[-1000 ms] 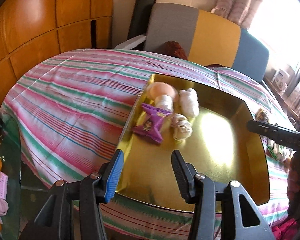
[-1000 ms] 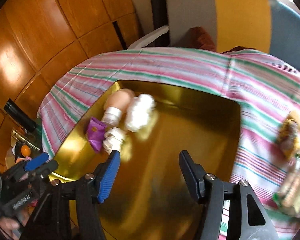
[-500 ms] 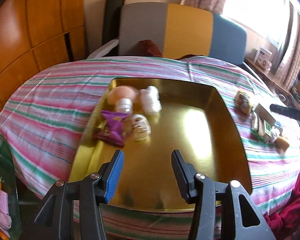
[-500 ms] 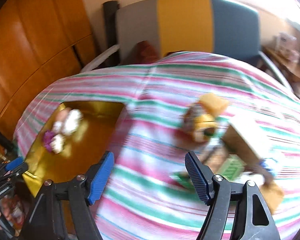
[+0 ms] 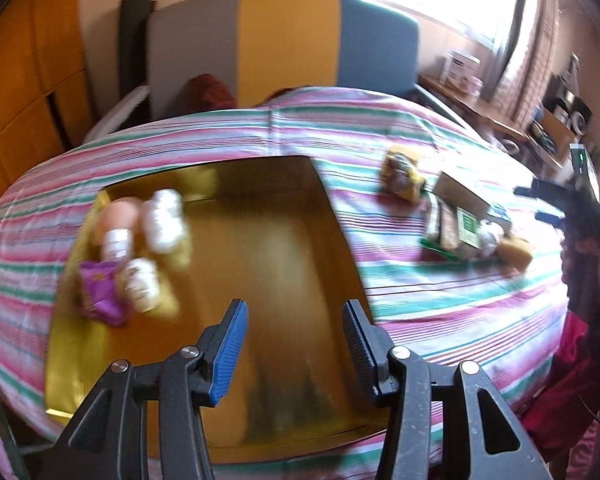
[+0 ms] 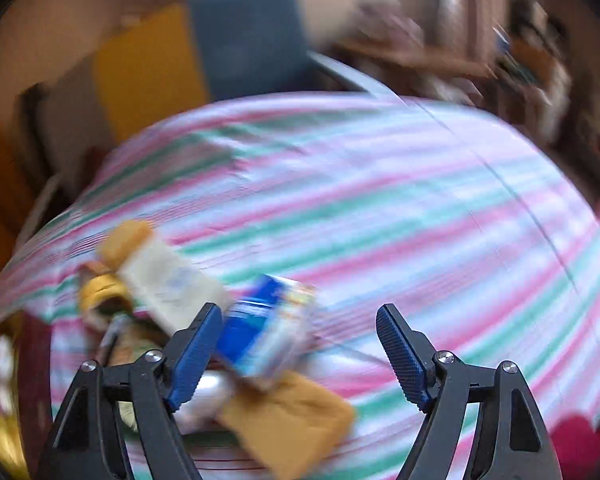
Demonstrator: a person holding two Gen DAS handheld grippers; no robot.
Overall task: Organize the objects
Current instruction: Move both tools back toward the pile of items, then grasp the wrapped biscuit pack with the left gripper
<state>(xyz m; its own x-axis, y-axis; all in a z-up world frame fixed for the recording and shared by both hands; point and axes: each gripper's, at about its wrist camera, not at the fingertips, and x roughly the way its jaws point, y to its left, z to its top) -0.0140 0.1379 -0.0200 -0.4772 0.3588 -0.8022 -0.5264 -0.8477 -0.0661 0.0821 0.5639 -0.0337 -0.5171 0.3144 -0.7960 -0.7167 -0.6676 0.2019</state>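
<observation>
Already four small items lie in the shiny gold tray (image 5: pixel 260 272) at left, while right fingers (image 6: pixel 300 354), just widened and empty, near the packets pile (image 6: pixel 204 320); left fingers (image 5: pixel 296 344) gape empty.

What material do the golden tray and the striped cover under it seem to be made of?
The golden tray looks like glossy metal or foil-coated board: it mirrors the light and the items in it. The striped cover looks like matte woven cloth, with a seam and soft folds.

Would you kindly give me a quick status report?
Left tool open, empty, above gold tray. Right tool open, just widening, empty, over snack pile. Nothing blocking.
</observation>
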